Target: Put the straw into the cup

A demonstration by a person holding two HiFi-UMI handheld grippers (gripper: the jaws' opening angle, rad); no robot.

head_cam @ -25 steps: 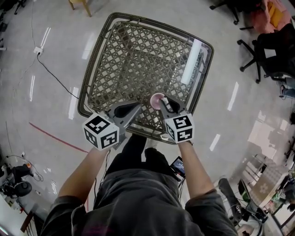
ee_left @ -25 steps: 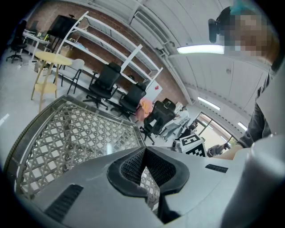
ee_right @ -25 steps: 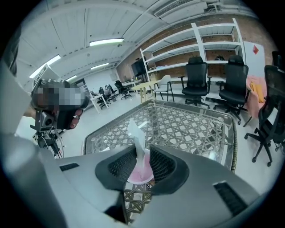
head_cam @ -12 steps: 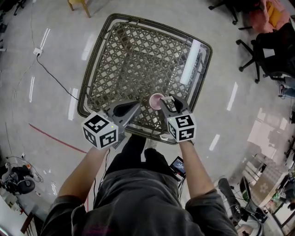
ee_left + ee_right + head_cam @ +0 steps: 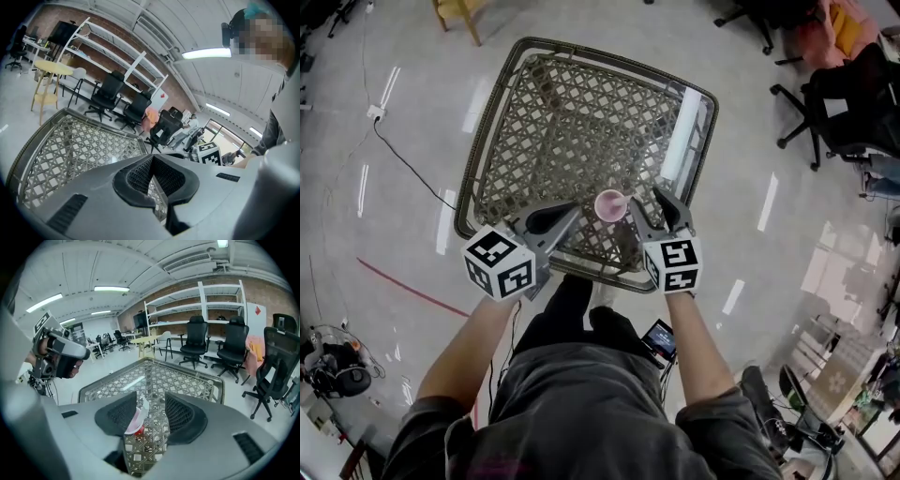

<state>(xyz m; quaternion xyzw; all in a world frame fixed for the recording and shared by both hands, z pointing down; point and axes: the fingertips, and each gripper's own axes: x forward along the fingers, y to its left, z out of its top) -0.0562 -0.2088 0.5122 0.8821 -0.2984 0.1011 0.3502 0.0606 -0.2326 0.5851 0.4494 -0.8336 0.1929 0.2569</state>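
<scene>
Pink cup (image 5: pixel 133 421) on lattice table (image 5: pixel 572 122), white straw (image 5: pixel 144 401) standing in it, seen through right gripper's (image 5: pixel 154 411) jaws, just opened wide and holding nothing, close by the left-hand pad. Left gripper (image 5: pixel 152 176) pinched closed, empty.

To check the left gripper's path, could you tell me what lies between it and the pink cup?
In the head view, only bare woven tabletop shows between the left gripper and the pink cup; they stand apart.
</scene>
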